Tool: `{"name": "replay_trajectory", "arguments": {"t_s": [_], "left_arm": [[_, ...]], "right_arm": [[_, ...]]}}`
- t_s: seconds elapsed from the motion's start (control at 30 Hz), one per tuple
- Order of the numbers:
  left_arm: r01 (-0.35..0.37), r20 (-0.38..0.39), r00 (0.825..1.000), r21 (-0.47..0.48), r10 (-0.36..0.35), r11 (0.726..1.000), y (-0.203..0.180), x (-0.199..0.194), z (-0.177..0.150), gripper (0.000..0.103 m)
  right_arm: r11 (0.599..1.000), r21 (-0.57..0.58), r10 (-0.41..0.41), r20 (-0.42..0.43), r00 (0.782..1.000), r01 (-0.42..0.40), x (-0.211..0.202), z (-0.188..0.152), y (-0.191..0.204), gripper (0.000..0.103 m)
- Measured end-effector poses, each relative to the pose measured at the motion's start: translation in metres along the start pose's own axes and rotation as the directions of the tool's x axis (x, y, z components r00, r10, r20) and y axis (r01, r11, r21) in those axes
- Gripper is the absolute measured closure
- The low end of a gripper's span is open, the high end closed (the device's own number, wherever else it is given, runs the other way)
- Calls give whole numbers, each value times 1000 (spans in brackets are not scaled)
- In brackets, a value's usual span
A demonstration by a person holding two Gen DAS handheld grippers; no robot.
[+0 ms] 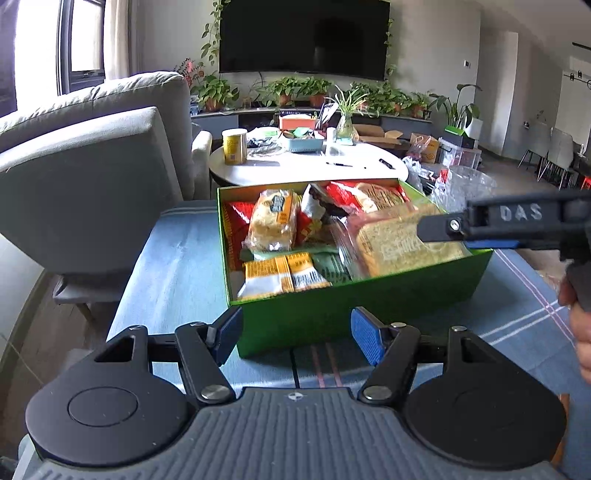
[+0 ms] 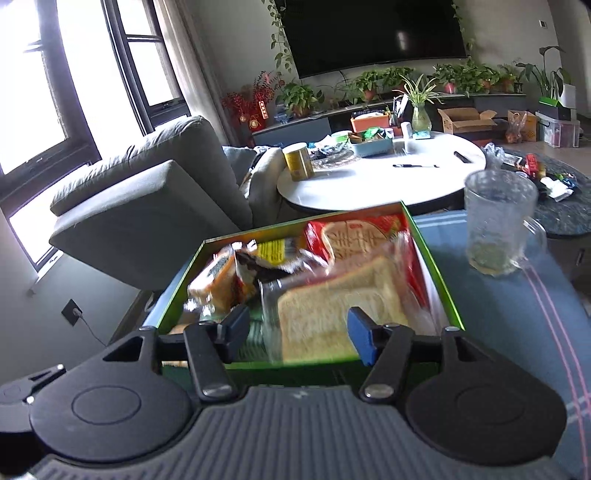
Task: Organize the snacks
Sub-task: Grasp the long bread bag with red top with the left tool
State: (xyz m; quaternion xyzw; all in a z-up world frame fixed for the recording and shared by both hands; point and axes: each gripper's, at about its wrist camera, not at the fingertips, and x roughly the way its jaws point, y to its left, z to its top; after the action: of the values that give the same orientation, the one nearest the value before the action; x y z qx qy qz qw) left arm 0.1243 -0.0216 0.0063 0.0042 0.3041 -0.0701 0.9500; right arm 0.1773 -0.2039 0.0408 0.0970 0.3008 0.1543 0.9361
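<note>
Green box (image 1: 369,299) on blue cloth (image 1: 173,266), full of packaged snacks (sliced bread (image 2: 332,317) uppermost). Left gripper (image 1: 295,338) wide, empty. Right gripper (image 2: 295,334) wide, empty, over the box.

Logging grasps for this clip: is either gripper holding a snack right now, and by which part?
Nothing is held. The left gripper and right gripper are both open, near the green box.

We see a clear glass mug (image 2: 498,229) standing on the blue striped cloth (image 2: 517,314) of the desk. Beyond it is a round white table (image 2: 369,181) carrying a yellow can (image 2: 298,161) and a blue tray (image 2: 370,146). A grey armchair (image 2: 147,206) sits left, and potted plants (image 2: 384,79) line the shelf beneath a dark television (image 2: 369,33).
</note>
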Motion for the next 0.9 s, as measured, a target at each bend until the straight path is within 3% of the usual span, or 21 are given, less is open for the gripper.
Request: {"name": "replay_trajectory", "arguments": {"t_s": [0.3,0.47,0.57,0.7,0.8,0.9], "left_arm": [[29,-21,999,18,-29,999,-20,-28,-15,41],[146,-36,989,89,-143,985,-43,-56,-33,41],[241,-73,970,166,-232,956,-61,-72,-52,38],[367,-168,928,268,-332,891,-86,-85,-80,38],[412,-221,908,314,-356,855,-101,-85,-97,38],[444,-257,890,313,-376,839,-110,-78,-104,38]], "right_arm": [[999,-32,-20,-11,1000,20,-35,-27,-10,27],[999,-8,-35,12,999,35,-66,-28,-21,27],[999,-3,-43,47,998,44,-89,-30,-25,27],[999,-2,-50,70,996,50,-109,-33,-25,27],[999,-2,-39,65,997,40,-114,-40,-23,27],[999,-15,-33,48,998,34,-114,-47,-19,27]]}}
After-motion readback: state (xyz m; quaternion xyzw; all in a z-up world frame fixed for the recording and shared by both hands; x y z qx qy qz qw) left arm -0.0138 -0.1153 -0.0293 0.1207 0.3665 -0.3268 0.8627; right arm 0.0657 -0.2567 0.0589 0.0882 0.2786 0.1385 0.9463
